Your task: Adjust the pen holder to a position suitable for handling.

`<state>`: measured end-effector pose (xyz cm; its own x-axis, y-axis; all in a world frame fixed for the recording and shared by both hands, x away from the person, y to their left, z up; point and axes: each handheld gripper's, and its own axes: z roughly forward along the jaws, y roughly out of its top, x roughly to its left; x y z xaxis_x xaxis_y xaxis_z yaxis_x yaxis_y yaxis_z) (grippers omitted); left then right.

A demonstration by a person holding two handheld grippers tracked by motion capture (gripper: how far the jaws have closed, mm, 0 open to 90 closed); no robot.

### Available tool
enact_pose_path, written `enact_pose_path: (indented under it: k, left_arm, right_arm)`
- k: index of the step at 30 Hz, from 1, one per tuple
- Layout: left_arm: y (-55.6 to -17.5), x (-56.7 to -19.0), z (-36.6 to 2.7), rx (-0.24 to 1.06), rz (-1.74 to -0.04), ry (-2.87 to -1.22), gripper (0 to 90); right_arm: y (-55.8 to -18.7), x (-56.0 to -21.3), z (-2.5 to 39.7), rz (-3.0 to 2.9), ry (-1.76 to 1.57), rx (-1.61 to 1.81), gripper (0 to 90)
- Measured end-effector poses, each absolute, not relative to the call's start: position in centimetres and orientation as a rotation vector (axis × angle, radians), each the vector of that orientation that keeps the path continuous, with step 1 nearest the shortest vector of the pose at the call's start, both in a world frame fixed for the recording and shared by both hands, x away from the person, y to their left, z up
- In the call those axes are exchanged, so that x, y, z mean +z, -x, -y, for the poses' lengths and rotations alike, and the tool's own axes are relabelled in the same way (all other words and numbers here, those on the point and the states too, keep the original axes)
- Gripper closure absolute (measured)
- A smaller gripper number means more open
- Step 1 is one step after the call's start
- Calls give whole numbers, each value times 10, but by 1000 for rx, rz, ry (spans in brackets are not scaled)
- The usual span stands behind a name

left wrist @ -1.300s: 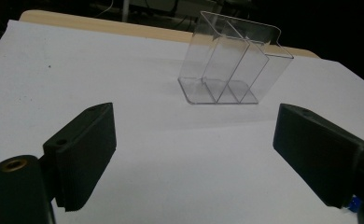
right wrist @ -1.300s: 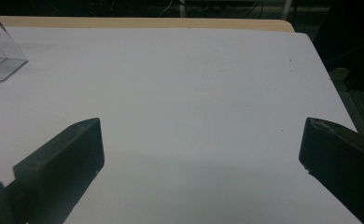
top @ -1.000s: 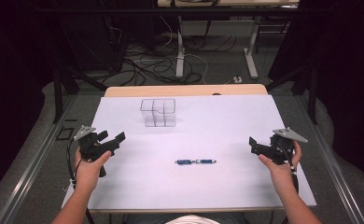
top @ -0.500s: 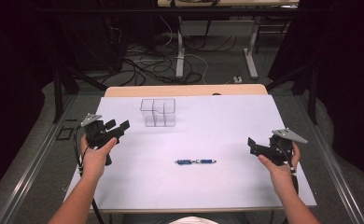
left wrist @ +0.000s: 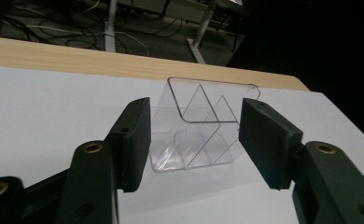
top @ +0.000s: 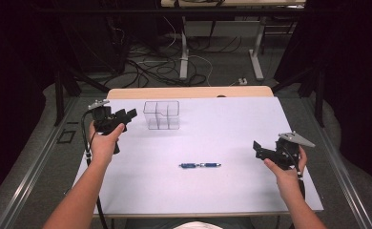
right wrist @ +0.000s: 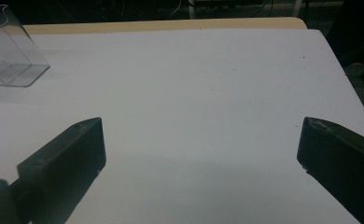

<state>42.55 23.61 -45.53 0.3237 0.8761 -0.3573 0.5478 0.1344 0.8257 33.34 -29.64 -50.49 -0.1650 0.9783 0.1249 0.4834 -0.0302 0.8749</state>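
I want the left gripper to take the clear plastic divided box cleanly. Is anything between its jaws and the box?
Nothing visible: the open left gripper faces the clear plastic divided box across bare white table.

1. A white sheet covers the tabletop [top: 232, 129], leaving a strip of pale wood [top: 189, 92] bare along its far edge.
2. Beyond it, tangled dark cables [top: 146, 64] lie on a grey floor [top: 222, 71].
3. White legs of another table [top: 256, 57] stand farther back.
4. Black curtains [top: 356, 71] close in both sides, and the room is dim.
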Motion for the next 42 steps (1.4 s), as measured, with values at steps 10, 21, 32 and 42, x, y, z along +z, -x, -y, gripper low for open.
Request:
enact_pose_path:
  k: [10, 21, 32, 42]
  left_arm:
    - [-450, -440, -231, 350, -1348, -1511, 606]
    - [-474, -435, -216, 364, -1365, -1465, 756]
    - [-495, -458, -213, 365, -1432, -1512, 868]
    - [-512, -480, -215, 341, -1496, -1498, 900]
  right_arm:
    - [-334, -506, 296, -1689, -1549, 1145, 18]
    - [-334, -507, 298, -1683, -1572, 1166, 26]
    - [-335, -508, 298, -1700, -1574, 1157, 27]
    - [-335, -509, 298, -1704, -1567, 1167, 30]
